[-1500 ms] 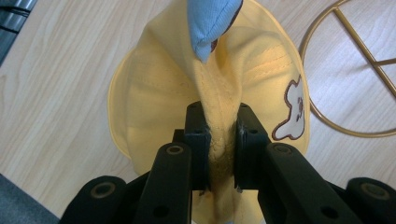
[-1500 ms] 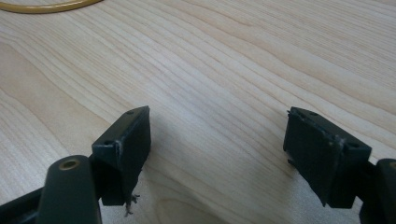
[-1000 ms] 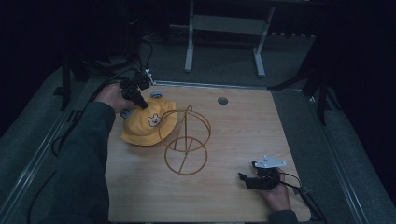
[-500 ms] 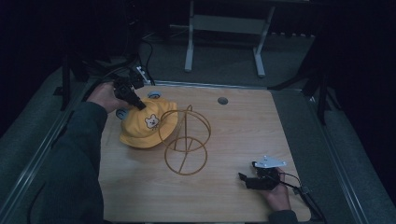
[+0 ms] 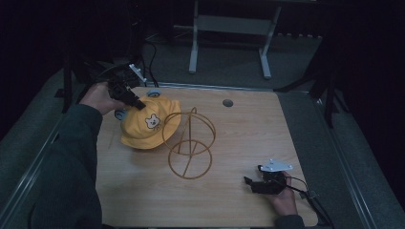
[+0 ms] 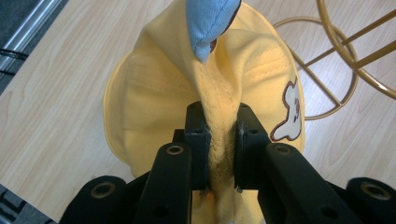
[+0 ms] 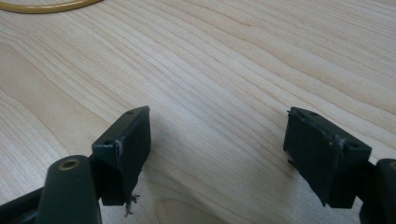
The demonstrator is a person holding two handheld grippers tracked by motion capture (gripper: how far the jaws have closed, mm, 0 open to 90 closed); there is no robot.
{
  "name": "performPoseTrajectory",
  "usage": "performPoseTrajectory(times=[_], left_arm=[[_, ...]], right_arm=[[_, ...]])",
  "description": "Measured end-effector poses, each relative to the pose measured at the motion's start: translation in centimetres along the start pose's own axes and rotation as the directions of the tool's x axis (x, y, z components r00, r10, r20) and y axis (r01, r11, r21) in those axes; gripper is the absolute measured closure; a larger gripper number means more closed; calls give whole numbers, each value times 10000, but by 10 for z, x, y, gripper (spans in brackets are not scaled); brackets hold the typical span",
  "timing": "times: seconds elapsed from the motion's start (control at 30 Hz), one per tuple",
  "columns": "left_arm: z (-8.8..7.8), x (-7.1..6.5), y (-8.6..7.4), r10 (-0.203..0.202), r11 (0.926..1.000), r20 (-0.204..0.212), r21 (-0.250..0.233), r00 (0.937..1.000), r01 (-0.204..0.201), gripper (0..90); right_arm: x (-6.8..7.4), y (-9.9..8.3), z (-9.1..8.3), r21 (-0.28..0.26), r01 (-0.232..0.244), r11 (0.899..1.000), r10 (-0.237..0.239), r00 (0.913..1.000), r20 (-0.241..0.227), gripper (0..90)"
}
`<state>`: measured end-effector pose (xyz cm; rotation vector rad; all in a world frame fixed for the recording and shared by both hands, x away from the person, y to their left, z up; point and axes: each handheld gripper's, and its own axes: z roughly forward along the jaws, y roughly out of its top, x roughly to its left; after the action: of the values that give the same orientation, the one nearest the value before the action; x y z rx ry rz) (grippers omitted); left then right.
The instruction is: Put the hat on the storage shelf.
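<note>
Filling the middle of the high view, the pale wooden bench (image 5: 143, 191) carries everything here. Next in size, a gold wire stand (image 5: 189, 143) of rings and curved arcs rests at the centre of the frame. Just to its left, touching the wire, lies the yellow bucket hat (image 5: 145, 125), soft cotton with stitched seams, a floppy brim and a small white bear face embroidered on the front; a light blue ear (image 6: 208, 23) stands up from the crown at the top of the left gripper view. The hat's crown is bunched into a ridge and lifted at the upper left of the high view, where the left hand-held gripper (image 5: 133, 100) pinches that fold tight between its black jaws. At the lower right of the frame, the right hand-held gripper (image 5: 253, 183) rests on the bench, well apart from the hat, jaws spread wide with bare wood between them.
</note>
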<state>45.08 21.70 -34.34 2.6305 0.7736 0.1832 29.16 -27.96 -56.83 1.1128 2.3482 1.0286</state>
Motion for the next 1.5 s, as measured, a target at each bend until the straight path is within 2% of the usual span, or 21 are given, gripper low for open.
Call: performPoseTrajectory(times=[0.13,0.37,0.77,0.97,1.23,1.43,1.5], left_arm=[[-4,1,-2,-27,9999,14,-150,10000,27,788],[-13,3,-8,-222,9974,90,-681,9997,227,788],[-23,6,-15,-470,9938,81,-1006,9989,476,788],[-28,7,-19,-576,9903,238,-1253,9981,601,788],[-31,8,-27,-623,9863,356,-1505,9974,670,788],[-32,8,-28,-593,9862,438,-1520,9973,653,788],[-36,8,-29,-566,9837,483,-1680,9972,639,788]], right_arm=[[0,0,0,0,3,10000,-3,10000,1,231],[0,0,0,0,19,10000,-19,10000,3,231],[0,0,0,1,2,10000,-2,10000,2,230],[0,0,0,0,6,10000,-6,10000,2,231],[0,0,0,3,11,10000,-11,10000,5,231],[0,0,0,-5,19,10000,-19,10000,1,231],[0,0,0,0,8,10000,-8,10000,2,231]])
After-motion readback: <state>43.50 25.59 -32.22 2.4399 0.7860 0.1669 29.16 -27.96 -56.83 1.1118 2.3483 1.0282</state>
